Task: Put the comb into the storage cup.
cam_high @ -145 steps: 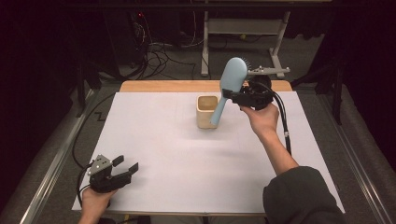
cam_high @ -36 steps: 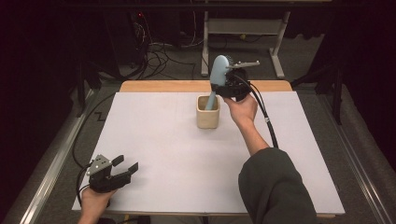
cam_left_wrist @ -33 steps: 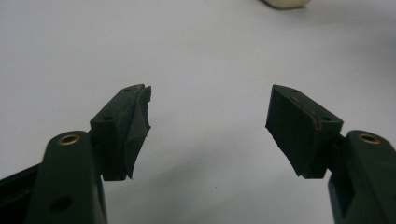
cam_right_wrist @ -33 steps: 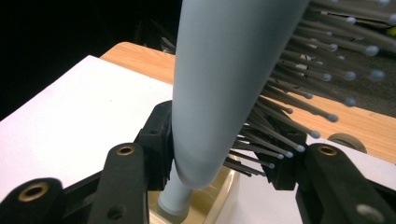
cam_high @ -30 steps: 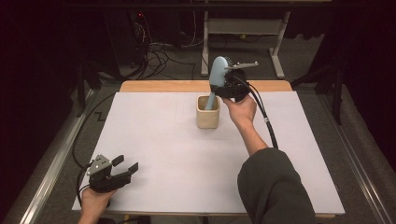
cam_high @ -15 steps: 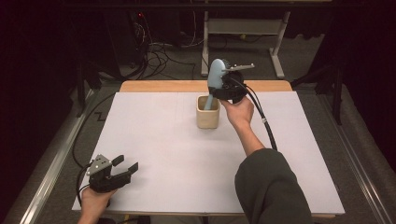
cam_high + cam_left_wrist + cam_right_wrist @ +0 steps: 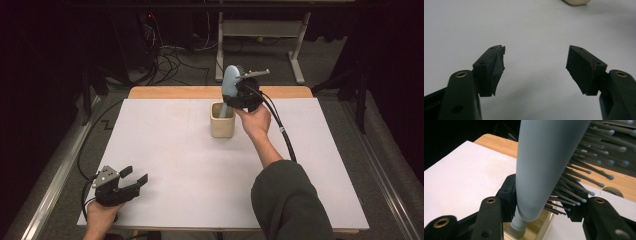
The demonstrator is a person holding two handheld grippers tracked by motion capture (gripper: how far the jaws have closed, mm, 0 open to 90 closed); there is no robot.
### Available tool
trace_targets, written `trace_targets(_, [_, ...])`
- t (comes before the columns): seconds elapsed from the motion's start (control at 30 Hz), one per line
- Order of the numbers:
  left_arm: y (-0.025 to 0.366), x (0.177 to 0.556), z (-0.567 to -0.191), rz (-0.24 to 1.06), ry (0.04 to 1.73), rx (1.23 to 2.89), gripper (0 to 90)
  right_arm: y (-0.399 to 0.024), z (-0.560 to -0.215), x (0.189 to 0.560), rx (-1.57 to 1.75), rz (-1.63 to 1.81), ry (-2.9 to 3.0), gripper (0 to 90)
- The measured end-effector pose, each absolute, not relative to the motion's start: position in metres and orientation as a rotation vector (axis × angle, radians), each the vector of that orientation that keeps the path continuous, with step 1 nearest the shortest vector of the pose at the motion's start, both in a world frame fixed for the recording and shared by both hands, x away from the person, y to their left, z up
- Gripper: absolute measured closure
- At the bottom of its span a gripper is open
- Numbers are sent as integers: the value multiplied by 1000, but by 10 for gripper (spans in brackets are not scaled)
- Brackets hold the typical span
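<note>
Upper centre of the high view: right gripper (image 7: 239,95) pinches a hairbrush (image 7: 230,82), its handle inside a cup (image 7: 222,120); lower left, left gripper (image 7: 131,181). Left gripper view: jaws spread, nothing between. Right gripper view: jaws clamp brush, handle in cup.

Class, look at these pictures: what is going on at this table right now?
A person is working at a white-covered table with a gripper in each hand. The right gripper is shut on a pale blue hairbrush, held upright with its handle end inside a cream cup near the table's far edge. The brush's bristles press against one jaw. The left gripper rests open and holds nothing at the near left corner, well away from the cup.
</note>
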State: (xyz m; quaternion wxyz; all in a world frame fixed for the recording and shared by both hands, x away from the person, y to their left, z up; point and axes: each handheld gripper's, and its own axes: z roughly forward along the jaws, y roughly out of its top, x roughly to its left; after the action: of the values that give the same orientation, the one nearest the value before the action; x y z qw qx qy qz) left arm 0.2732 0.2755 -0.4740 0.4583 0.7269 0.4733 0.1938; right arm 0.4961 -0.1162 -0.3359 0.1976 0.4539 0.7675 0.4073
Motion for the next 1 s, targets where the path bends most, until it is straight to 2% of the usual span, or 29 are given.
trace_targets(1.0, [277,273,-473,477,1162,1787,308,-116,-355,500,1302,1076,2188,524])
